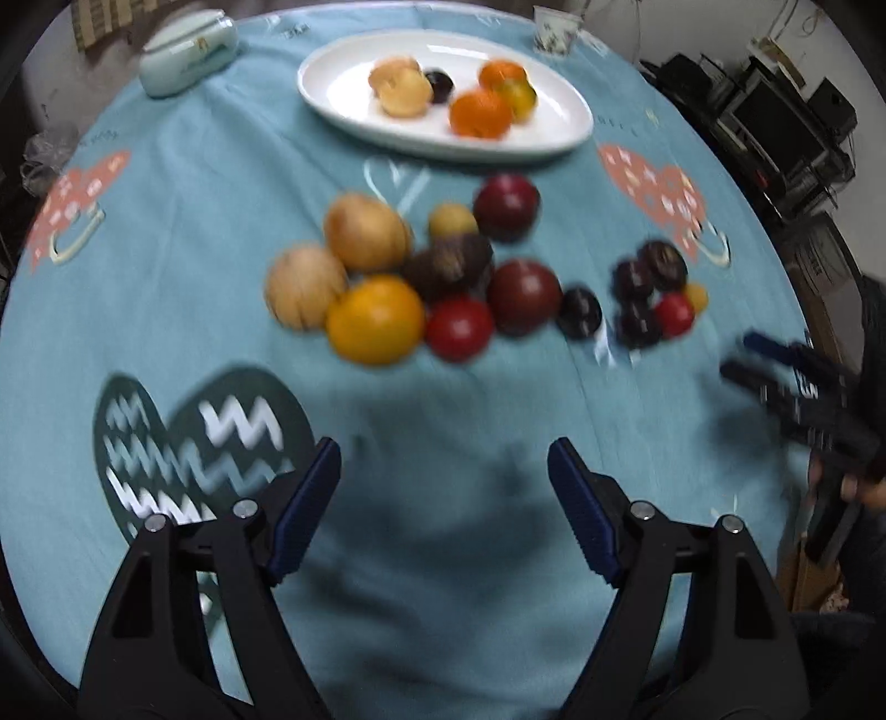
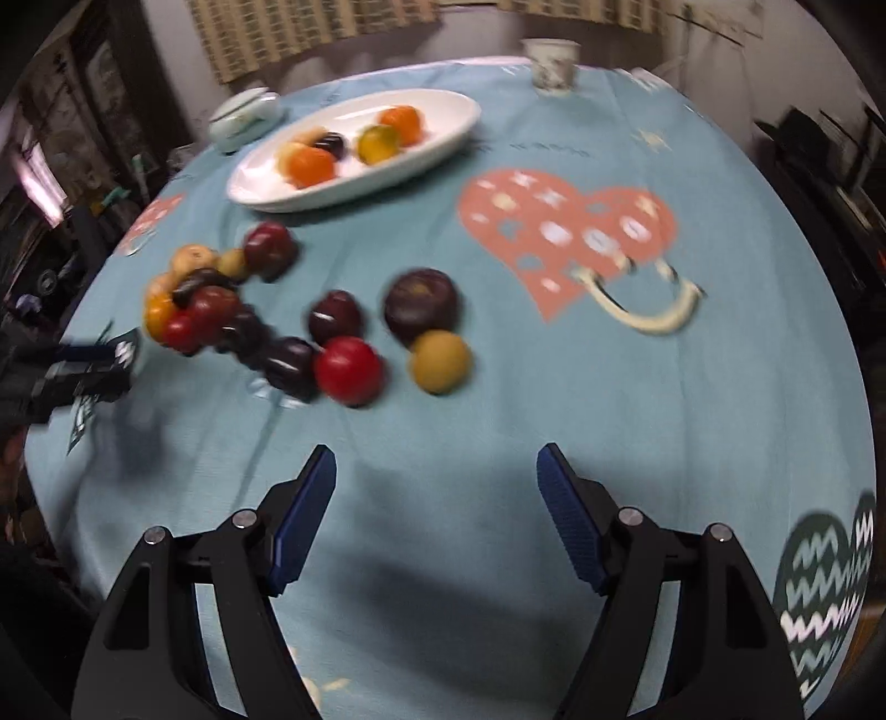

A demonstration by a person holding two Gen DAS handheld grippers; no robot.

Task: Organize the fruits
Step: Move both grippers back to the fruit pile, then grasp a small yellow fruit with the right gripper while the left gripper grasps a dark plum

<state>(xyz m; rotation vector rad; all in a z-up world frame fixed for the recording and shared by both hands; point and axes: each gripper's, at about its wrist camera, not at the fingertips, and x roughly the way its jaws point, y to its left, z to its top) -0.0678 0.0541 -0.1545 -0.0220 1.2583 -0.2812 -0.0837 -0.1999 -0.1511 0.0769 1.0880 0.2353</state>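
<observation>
A white oval plate at the far side of the table holds several fruits, among them oranges. It also shows in the right wrist view. A loose pile of fruits lies mid-table: an orange, a red fruit, dark plums and tan fruits. In the right wrist view a red fruit and a tan one lie nearest. My left gripper is open and empty above the cloth. My right gripper is open and empty too.
A teal tablecloth with heart prints covers the round table. A pale lidded dish and a paper cup stand at the far edge. Each gripper shows at the side of the other's view.
</observation>
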